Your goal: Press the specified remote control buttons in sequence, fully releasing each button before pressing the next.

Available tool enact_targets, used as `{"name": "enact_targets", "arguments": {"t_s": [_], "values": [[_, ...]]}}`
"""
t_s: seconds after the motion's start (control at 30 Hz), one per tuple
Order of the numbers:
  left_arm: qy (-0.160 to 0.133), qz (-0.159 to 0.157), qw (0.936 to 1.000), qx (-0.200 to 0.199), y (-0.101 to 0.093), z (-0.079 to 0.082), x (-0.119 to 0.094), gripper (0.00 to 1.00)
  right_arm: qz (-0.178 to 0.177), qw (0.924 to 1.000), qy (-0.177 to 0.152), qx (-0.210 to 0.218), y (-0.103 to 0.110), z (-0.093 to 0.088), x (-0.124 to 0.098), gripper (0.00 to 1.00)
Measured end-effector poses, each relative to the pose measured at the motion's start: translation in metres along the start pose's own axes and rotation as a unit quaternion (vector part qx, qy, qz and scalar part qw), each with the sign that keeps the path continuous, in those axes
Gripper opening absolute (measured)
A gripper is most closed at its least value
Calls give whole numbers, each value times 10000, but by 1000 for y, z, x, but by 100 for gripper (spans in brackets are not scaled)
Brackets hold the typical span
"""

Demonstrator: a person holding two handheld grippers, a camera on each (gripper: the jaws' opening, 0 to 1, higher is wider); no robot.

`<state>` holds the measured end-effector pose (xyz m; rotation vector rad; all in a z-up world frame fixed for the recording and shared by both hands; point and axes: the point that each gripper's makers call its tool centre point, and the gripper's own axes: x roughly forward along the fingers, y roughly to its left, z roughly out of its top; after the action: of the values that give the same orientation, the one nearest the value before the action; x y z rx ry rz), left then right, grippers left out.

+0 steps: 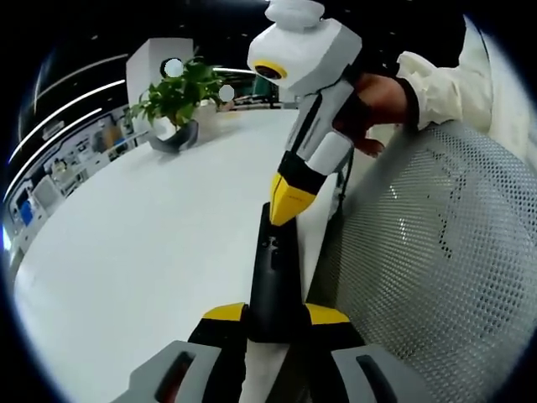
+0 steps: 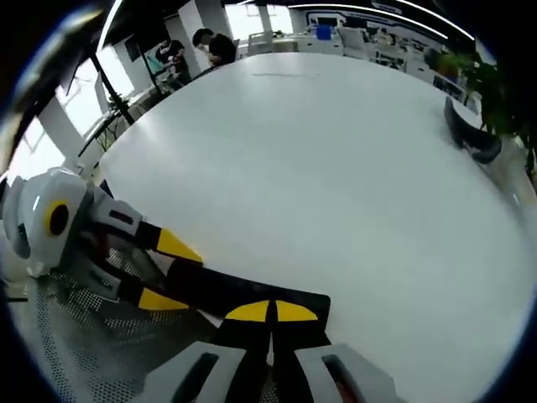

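Note:
A black remote control (image 1: 273,273) is held out over the white table (image 1: 143,243). My left gripper (image 1: 275,315) is shut on its near end, one yellow-tipped jaw on each side. My right gripper (image 1: 289,200), held by a person's hand (image 1: 377,101), comes down from above with its yellow tips together on the remote's far part. In the right gripper view the right gripper (image 2: 272,311) is shut, and its tips rest on the top face of the remote control (image 2: 214,285). The left gripper (image 2: 168,273) clamps the remote's end from the left.
A grey mesh chair back (image 1: 436,252) stands close on the right, also seen as mesh (image 2: 67,344) under the left gripper. A potted plant (image 1: 180,96) sits at the table's far edge. The table (image 2: 319,151) is broad and bare. People (image 2: 210,46) stand far behind it.

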<state>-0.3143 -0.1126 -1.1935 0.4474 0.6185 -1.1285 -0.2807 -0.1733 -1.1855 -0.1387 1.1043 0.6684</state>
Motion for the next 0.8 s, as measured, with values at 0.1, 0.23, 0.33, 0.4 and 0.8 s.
{"name": "enact_targets", "arguments": {"t_s": [0.1, 0.23, 0.33, 0.4, 0.8], "values": [[-1, 4, 10000, -9, 0, 0, 0, 25, 17, 10000, -16, 39, 1, 0, 0, 0], [4, -1, 10000, 42, 1, 0, 0, 25, -25, 10000, -29, -41, 2, 1, 0, 0], [-14, -34, 10000, 66, 2, 0, 0, 25, -74, 9999, -17, -119, 3, 1, 0, 0], [-10, -43, 9999, 98, 2, 0, 0, 25, -107, 9998, -22, -193, 4, 1, 0, 0], [95, 24, 9986, 515, -3, 0, -1, 26, -79, 9998, 12, -176, 4, -1, -4, 0]]}}
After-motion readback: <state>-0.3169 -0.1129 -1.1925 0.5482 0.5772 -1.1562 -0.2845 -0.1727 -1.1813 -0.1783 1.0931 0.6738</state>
